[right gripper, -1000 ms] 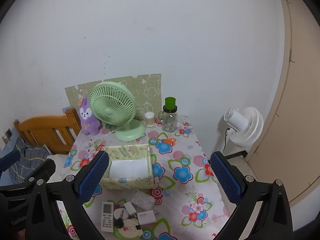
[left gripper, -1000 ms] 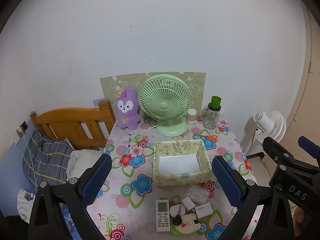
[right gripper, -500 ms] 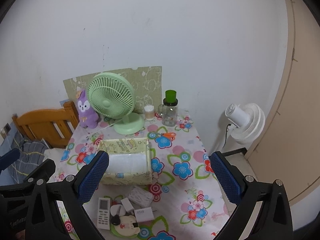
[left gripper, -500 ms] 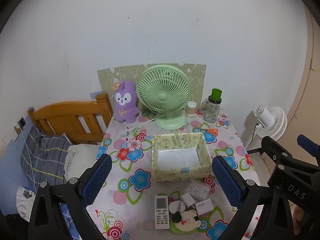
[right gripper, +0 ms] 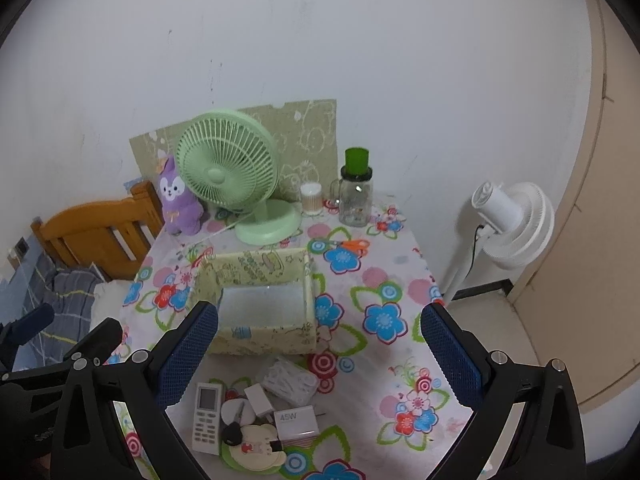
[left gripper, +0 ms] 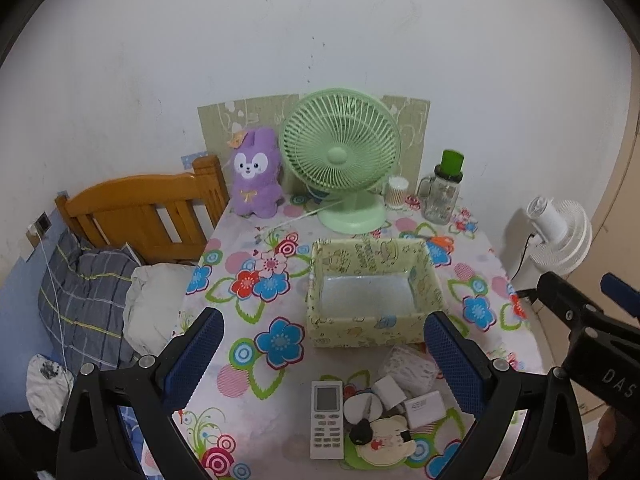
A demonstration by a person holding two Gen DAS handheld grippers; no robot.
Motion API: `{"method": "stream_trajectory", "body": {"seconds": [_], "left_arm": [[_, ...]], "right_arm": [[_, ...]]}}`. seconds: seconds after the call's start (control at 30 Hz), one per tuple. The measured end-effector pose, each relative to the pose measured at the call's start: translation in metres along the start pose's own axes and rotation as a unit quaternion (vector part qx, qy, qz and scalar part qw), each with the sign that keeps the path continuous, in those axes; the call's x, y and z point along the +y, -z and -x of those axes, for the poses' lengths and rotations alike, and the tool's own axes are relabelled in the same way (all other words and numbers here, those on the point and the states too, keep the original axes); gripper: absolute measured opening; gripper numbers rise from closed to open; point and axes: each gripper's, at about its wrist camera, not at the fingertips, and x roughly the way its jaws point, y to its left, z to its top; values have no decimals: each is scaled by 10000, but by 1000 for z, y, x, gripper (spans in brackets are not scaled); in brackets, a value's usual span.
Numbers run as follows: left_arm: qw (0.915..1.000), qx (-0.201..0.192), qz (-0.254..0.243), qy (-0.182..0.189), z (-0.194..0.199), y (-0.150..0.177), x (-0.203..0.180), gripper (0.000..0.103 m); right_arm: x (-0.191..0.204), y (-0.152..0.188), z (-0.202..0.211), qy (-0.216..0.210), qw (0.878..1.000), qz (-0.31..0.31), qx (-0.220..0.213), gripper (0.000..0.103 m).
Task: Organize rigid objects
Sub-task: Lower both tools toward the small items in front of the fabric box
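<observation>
Remote [left gripper: 327, 420] and chargers [right gripper: 295, 421] before patterned box [left gripper: 372, 288], both claws [left gripper: 324, 360] [right gripper: 320, 356] agape, empty.

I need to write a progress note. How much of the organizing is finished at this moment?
Nothing looks done: the patterned box is empty. Nothing is in hand: the left gripper and the right gripper are open above the table. Left to do: the remote, the 45W charger, the small white adapter and the clear case lie before the box.
</observation>
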Motion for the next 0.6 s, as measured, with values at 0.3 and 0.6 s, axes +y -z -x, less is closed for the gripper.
{"method": "stream_trajectory", "body": {"seconds": [0.3, 0.6], "left_arm": [[9994, 281, 2, 219, -40, 25, -6, 101], [9983, 529, 23, 238, -76, 61, -7, 101]], "right_arm": [[-1, 26, -37, -124, 9998, -11, 169, 103], [-2, 59, -73, -58, 9995, 63, 295, 103]]}}
